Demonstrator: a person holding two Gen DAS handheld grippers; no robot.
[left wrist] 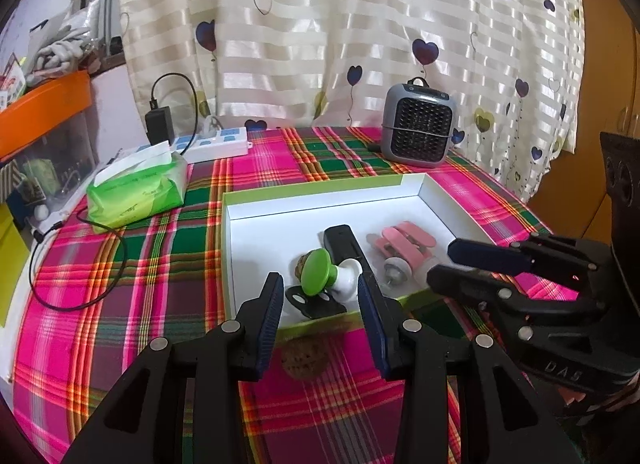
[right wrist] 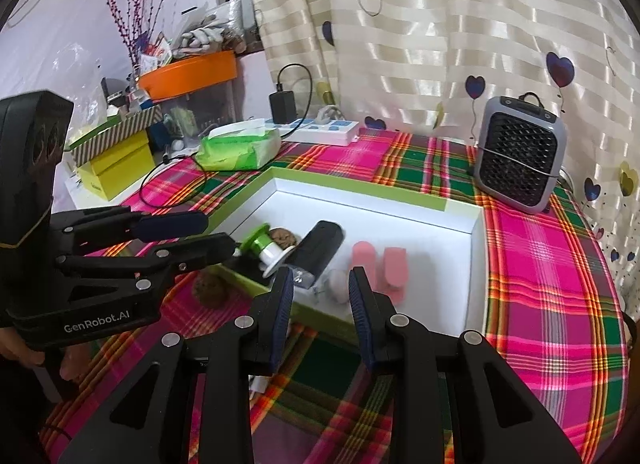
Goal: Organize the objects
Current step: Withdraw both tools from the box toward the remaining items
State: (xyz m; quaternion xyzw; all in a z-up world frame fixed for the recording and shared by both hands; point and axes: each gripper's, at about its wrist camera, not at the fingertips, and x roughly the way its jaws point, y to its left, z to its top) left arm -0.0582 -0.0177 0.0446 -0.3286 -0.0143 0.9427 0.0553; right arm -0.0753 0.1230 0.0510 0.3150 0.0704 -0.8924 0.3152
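A white box with a green rim point(left wrist: 312, 186) point(right wrist: 360, 190) lies on the plaid table. In it are a green-and-white knob point(left wrist: 324, 274) point(right wrist: 264, 248), a walnut point(left wrist: 301, 264) point(right wrist: 283, 238), a black device point(left wrist: 344, 244) point(right wrist: 320, 256), a pink roller tool point(left wrist: 404, 244) point(right wrist: 380, 268) and a flat black piece point(left wrist: 308, 302). A second walnut point(left wrist: 304, 358) point(right wrist: 210, 290) lies on the cloth outside the box's near wall. My left gripper point(left wrist: 320, 298) point(right wrist: 216, 236) is open and empty above that walnut. My right gripper point(right wrist: 320, 290) point(left wrist: 440, 264) is open and empty over the box's near edge.
A green tissue pack point(left wrist: 138, 188) point(right wrist: 240, 146), a white power strip with a black charger point(left wrist: 216, 142) point(right wrist: 320, 128) and a grey mini heater point(left wrist: 420, 130) point(right wrist: 520, 156) stand at the back. Cables point(left wrist: 80, 264) trail on the left. Curtains hang behind. Cluttered shelves point(right wrist: 120, 136) stand left.
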